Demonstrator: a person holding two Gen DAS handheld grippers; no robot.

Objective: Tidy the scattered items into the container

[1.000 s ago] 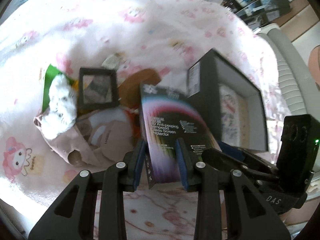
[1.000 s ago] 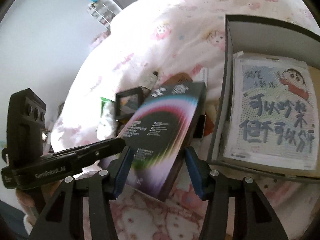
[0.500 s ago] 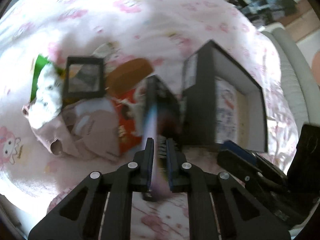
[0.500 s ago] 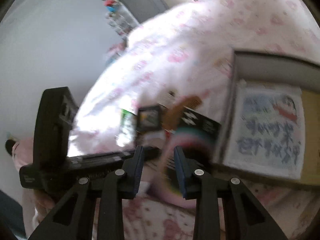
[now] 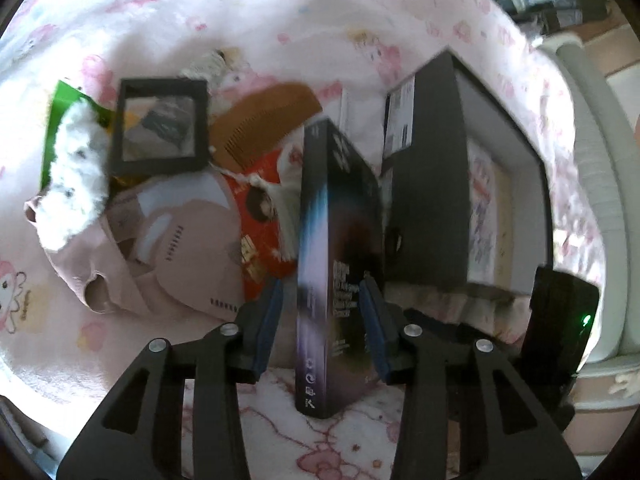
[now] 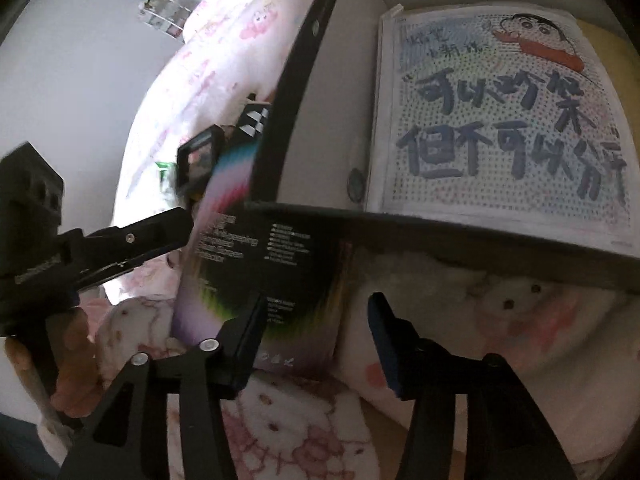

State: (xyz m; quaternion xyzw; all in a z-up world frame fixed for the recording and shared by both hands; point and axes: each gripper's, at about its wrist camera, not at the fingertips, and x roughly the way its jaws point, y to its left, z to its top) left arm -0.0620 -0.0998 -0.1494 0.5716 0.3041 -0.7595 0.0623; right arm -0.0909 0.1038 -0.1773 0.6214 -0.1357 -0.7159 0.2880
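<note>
Across the bed, under a pink cartoon-print blanket, the scattered things lie to the left and the black container stands to the right. That container is an open box; a cartoon drawing with large handwritten Chinese characters already lies flat on its floor.

Next in size is the dark packet, a flat box with a rainbow swirl. It stands on edge on the blanket, just outside the container's near left wall, its long axis running away from both cameras. Its print is blurred; "Tempered" and "Screen Protector" can roughly be made out, no brand.

The left gripper straddles the packet's near end. Its jaws have just been opening, and a clear gap shows at the left pad, so I judge the packet released, not gripped. The right gripper sits low at the container's near corner; its jaws have also just been opening and stand wide, with the packet's corner at the left finger and nothing pinched.

The packet lies ahead of the left jaws and left of the right ones, so the left hand looks nearer. The move probably turns on lifting it over the wall to its right.

Smaller things wait behind: a pink mask, a red pouch, a square frame, a brown comb, a white fluffy toy.
</note>
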